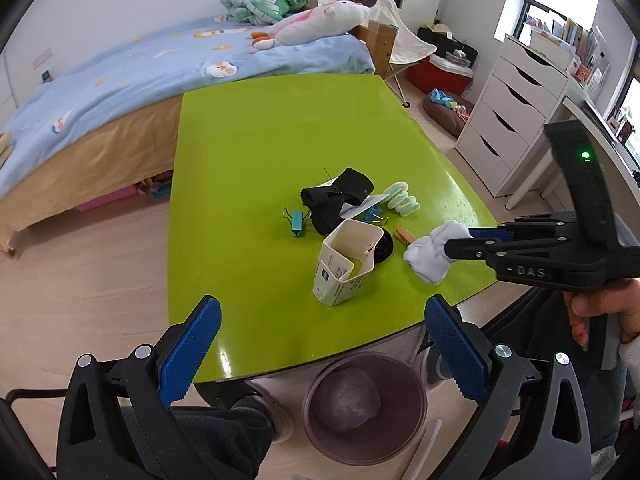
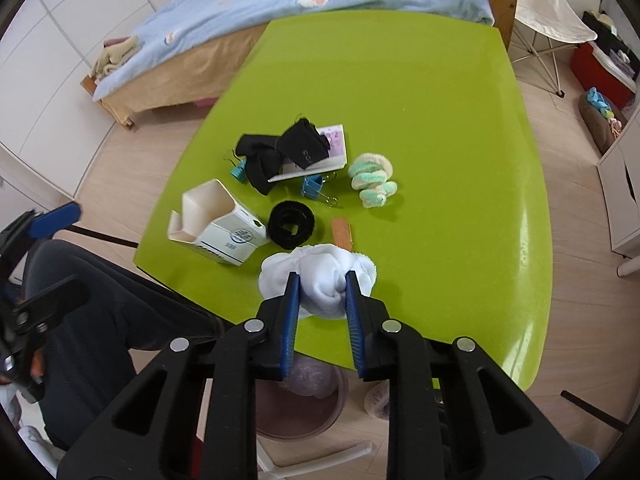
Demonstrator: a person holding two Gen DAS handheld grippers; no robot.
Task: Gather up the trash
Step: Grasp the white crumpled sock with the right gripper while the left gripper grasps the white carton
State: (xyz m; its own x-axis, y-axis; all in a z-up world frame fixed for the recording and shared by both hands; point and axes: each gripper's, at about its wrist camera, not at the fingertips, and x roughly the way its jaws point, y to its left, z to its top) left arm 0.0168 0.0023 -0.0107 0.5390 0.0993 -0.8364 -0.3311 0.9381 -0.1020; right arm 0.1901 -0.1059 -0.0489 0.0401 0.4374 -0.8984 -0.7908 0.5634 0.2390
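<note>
White crumpled tissue wad (image 2: 320,276) sits near the front edge of the lime-green glossy surface (image 2: 420,120), pinched between the blue-padded fingers (image 2: 292,304) of the right gripper (image 2: 322,294); pads press into both sides of the wad, gap narrow. From the left wrist view the same gripper (image 1: 450,246) comes in from the right, tips buried in the tissue wad (image 1: 434,254), a hand (image 1: 600,308) on its handle.

Left gripper (image 1: 320,356) hangs over the front edge of the surface, fingers (image 1: 192,356) spread wide, nothing between them.

Round brown plastic bin (image 1: 364,408) stands on the floor below the front edge, a pale crumpled lump already inside.

Other items on the surface: open white paper carton (image 1: 348,264) lying on its side just left of the wad; black fuzzy ring (image 2: 291,224) between carton and wad; small wooden clothespin (image 2: 342,232) touching the wad's far side; black folded fabric strap (image 2: 280,152) draped over a white notepad (image 2: 320,160); two blue binder clips (image 2: 314,188), one on each side of the strap; mint-and-white fuzzy spiral hair tie (image 2: 372,180) to the right, apart from the rest.

Bed with light blue quilt (image 1: 120,72) stands behind the surface, white drawer unit (image 1: 508,116) at right.
</note>
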